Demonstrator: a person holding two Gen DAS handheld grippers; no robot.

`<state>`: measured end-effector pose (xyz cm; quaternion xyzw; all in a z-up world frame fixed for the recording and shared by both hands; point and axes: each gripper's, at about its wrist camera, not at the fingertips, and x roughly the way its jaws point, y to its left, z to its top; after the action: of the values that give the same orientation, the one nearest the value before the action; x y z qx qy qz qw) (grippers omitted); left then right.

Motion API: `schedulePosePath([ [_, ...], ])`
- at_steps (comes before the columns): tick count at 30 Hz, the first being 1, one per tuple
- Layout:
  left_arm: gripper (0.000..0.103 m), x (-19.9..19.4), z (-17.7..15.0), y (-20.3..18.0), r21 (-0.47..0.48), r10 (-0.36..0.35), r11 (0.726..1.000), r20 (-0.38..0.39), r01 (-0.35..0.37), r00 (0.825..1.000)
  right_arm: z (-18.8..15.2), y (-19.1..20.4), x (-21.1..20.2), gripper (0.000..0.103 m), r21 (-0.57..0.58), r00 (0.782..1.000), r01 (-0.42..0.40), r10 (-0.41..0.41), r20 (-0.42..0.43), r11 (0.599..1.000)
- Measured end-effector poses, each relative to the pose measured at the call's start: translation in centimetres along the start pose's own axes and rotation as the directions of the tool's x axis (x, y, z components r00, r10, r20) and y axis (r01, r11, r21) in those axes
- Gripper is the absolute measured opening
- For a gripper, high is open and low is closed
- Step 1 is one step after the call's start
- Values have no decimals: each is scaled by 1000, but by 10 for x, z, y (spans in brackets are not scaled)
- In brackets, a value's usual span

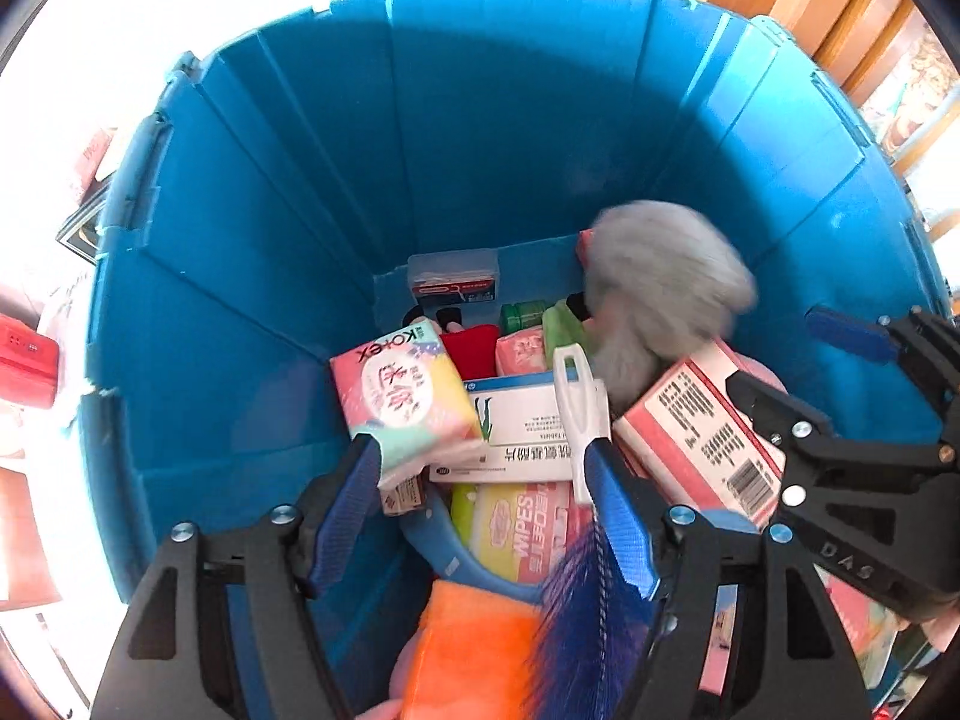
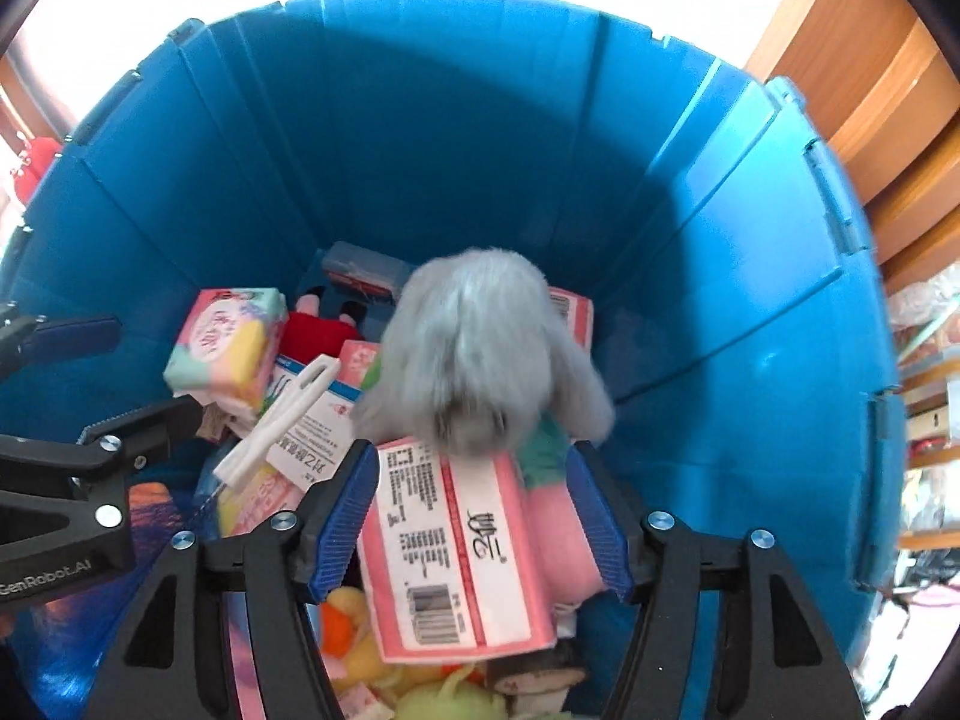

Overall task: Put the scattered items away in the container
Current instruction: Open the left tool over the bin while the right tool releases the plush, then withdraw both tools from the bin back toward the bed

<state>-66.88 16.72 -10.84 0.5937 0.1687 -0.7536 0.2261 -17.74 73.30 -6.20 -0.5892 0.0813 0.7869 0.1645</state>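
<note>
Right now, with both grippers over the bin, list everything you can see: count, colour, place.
Bin: one, blue, holding all the items.
Plush toy: one, grey, blurred, on top of the pile.
Tissue pack: one, pink and white, barcode showing, below the right gripper.
Kotex pack: one, pink and yellow, left of the pile.
Medicine box: one, white and blue, middle.
Plastic tool: one, white, lying on the medicine box.
Wipes pack: one, yellow and pink, near side.
Clear case: one, far end.
Left gripper: open, empty.
Right gripper: open, empty.
</note>
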Motion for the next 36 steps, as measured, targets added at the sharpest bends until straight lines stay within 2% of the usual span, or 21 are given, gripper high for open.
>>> schedulePosePath([
  [4, 70, -15, -8, 0, 14, -10, 1000, 21, 10, 1000, -12, -3, -20, 67, -4, 1000, 7, -7, 19, 1000],
  [8, 70, -37, -16, 0, 33, -15, 999, 59, 13, 998, 4, 19, -35, 70, -8, 999, 20, -20, 41, 1000],
  [12, 70, -56, -29, 2, 56, -19, 998, 91, 14, 996, -5, 25, -54, 70, 0, 998, 23, -23, 65, 1000],
  [13, 70, -58, -32, 2, 61, -23, 998, 98, 17, 995, -5, 35, -43, 71, 4, 997, 21, -21, 72, 1000],
  [16, 70, -70, -43, 3, 73, -29, 997, 116, 20, 993, -13, 40, -61, 78, 5, 995, 33, -34, 93, 999],
  [20, 70, -86, -60, 5, 88, -31, 996, 154, 18, 988, -24, 48, -82, 79, 1, 991, 45, -45, 126, 999],
  [29, 70, -138, -110, 12, 95, -42, 995, 307, 13, 951, -55, 71, -130, 83, -3, 972, 29, -27, 235, 1000],
  [36, 70, -173, -152, 37, 82, -44, 997, 372, 14, 927, -76, 114, -167, 85, -49, 954, 31, -15, 298, 998],
])
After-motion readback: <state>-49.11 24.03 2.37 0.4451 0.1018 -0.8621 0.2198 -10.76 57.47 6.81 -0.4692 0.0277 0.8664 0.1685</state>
